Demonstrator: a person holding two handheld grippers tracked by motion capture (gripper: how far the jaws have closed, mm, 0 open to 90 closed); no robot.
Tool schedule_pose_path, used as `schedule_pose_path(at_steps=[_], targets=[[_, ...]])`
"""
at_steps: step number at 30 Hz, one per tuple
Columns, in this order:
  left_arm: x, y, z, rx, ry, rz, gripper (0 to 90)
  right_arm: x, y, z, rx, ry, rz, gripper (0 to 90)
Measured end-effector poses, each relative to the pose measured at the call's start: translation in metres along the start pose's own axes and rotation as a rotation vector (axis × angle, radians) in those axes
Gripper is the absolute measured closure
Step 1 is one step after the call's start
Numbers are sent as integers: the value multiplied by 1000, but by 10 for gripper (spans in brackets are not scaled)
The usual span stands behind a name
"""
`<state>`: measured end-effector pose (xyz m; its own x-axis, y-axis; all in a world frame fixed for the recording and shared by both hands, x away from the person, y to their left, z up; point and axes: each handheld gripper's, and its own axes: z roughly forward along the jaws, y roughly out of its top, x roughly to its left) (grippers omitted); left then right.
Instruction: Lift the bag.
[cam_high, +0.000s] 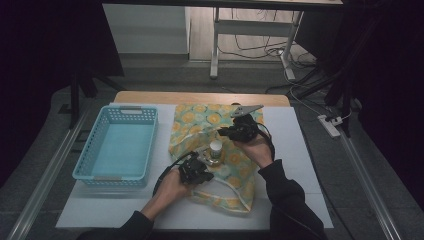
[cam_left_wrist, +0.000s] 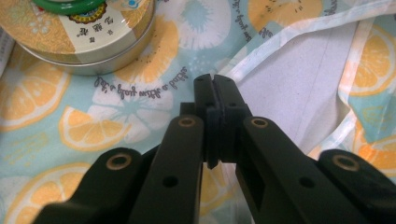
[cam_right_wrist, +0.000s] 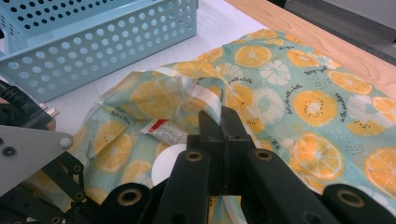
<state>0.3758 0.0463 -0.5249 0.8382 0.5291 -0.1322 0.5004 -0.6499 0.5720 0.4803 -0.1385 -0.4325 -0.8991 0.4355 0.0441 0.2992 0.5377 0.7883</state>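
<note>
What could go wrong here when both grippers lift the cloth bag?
The left gripper and right gripper are each shut on the bag's pale edge. Lifting unevenly might tip the upright bottle and the round tin resting on the fabric. The thin hem could also slip from the jaws.
</note>
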Motion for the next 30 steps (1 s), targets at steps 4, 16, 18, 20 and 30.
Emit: schedule_pose_path(at_steps=[4,16,18,20,30], targets=[[-1,0,0,-3,3,-12,898,0,0,0,4,0,-8,900],[3,4,-12,-24,-26,-80,899,0,1,-4,-8,8,-23,900],[5,5,-17,-42,-36,-91,899,1,2,-5,-13,7,-19,900],[6,6,-21,-54,-45,-89,899,1,3,-6,-18,8,-16,900],[13,11,-38,-96,-67,-103,900,4,7,-9,-22,13,-9,900]])
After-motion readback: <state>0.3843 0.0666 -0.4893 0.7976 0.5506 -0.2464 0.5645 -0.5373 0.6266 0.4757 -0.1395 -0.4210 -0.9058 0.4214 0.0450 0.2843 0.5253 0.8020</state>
